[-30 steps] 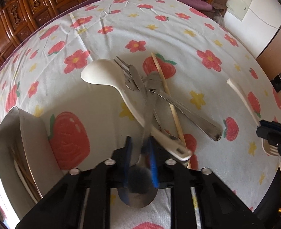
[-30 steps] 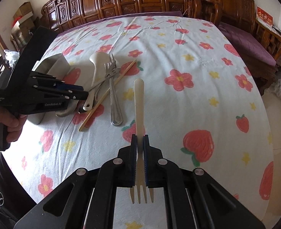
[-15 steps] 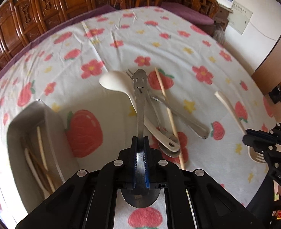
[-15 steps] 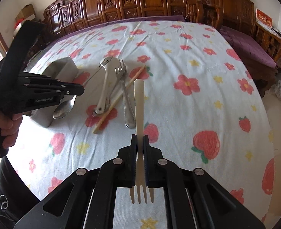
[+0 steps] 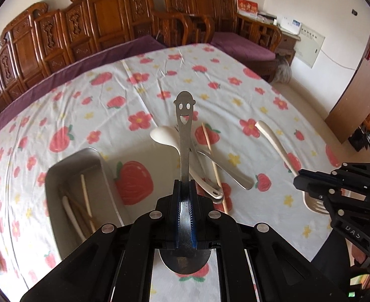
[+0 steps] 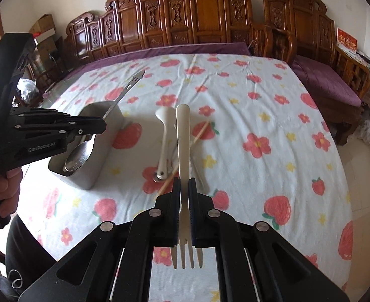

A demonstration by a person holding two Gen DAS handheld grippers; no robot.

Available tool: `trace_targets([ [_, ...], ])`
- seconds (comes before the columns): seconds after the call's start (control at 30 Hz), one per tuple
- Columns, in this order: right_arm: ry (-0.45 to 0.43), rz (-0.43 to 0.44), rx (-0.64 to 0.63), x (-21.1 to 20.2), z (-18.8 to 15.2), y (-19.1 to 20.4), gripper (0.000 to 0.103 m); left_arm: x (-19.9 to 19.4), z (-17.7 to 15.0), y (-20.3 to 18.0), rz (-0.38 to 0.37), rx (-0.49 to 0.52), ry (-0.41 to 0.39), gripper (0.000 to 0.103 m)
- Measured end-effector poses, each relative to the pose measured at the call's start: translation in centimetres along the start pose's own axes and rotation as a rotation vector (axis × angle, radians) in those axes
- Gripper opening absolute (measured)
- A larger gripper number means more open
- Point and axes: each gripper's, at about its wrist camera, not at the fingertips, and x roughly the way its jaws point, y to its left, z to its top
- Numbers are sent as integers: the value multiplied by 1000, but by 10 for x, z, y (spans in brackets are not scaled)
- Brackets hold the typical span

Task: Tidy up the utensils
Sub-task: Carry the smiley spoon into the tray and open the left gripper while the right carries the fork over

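Note:
My left gripper [image 5: 185,186] is shut on a metal spoon with a smiley-face handle [image 5: 184,125], held above the table, bowl toward me. In the right wrist view that spoon [image 6: 120,95] hangs over the metal box [image 6: 104,138]. My right gripper [image 6: 184,183] is shut on a cream plastic fork [image 6: 183,136], tines toward me; it also shows in the left wrist view [image 5: 278,143]. A cream spoon [image 5: 164,137], a chopstick [image 5: 211,153] and metal cutlery [image 5: 225,170] lie piled on the cloth. The metal box [image 5: 59,176] holds chopsticks and a cream utensil.
The table has a white cloth with strawberries and flowers [image 5: 134,95]. Carved wooden chairs [image 6: 197,20] ring its far side. The table edge and floor lie to the right [image 5: 323,115].
My left gripper has lifted the smiley spoon off the pile and raised it, now over the box. My right gripper has risen a little with the cream fork.

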Motion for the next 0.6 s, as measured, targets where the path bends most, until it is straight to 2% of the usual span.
trace_targets([
  [0.37,-46,49,-26,-12,19,33,7,-50,-10,26,32,-56,-69,5],
  [0.6,-65,72,-64,-16,36,57,7,-61,-24,53,53,-104,-79,5],
])
